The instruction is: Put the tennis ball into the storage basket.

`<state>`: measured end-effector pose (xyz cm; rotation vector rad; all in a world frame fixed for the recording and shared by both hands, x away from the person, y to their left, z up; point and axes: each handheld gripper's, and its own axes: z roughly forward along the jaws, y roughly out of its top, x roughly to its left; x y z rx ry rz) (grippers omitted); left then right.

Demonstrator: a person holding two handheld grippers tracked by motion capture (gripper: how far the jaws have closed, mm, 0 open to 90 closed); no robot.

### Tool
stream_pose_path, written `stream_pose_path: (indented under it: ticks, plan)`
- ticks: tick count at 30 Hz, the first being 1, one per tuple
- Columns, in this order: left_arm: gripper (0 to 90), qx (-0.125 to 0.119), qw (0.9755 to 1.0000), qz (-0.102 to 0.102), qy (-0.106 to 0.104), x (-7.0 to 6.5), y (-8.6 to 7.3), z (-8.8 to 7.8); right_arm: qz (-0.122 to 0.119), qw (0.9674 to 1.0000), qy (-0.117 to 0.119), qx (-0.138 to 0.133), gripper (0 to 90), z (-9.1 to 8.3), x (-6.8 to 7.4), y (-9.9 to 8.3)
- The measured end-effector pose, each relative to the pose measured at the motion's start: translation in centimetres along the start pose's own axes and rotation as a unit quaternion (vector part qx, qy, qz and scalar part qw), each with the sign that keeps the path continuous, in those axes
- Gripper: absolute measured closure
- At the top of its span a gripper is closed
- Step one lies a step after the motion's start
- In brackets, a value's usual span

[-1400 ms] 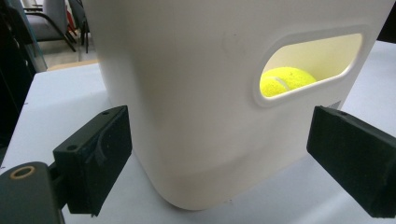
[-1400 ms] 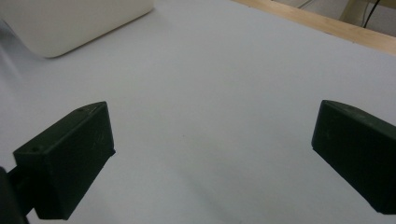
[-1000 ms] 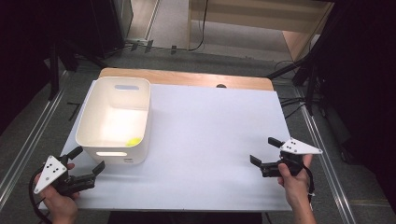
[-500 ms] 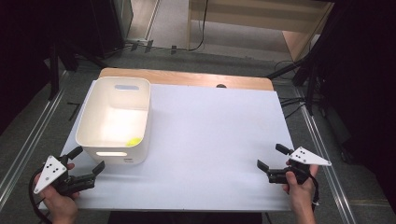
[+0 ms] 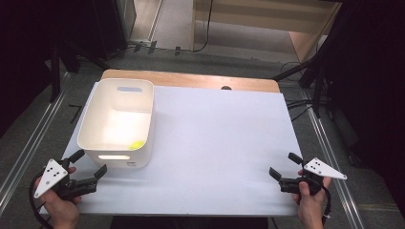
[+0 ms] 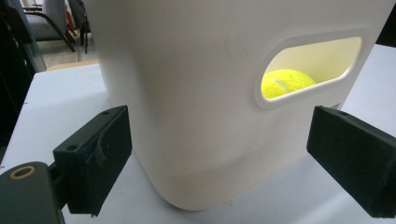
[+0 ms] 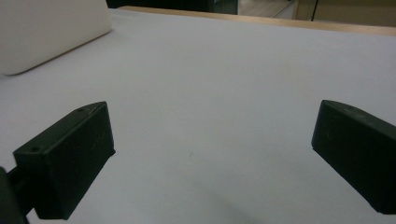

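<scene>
A white plastic bin stands on the left part of the white table, and a yellow tennis ball lies in its near right corner. Through the bin's handle slot the ball shows in the left gripper view. My left gripper is open at the table's front left corner, just short of the bin's near wall, jaws wide with nothing between them. At the front right my right gripper is open over bare table, holding nothing.
The white tabletop spreads between the bin and the right gripper, with a wooden strip along its far edge. Dark stands and cables flank the table on the floor. A corner of the bin lies far off in the right gripper view.
My right gripper has drawn back toward the front right edge of the table and sunk lower. The left gripper, the bin and the ball have stayed put.
</scene>
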<state>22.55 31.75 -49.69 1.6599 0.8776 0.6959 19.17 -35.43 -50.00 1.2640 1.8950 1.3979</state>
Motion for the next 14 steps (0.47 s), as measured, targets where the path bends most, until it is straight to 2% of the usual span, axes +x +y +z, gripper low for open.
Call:
stream_pose_path:
  ticks: [10, 14]
  plan:
    - [7.3, -0.001, 1.0000, -0.003, -0.002, 0.12, 0.01, -0.04, 0.021, 0.9997, -0.011, -0.011, 0.0, -0.72, -0.52, -0.58]
    - [7.2, -0.002, 1.0000, -0.004, -0.003, 0.13, 0.01, -0.04, 0.016, 0.9998, -0.011, -0.006, 0.0, -0.67, -0.46, -0.61]
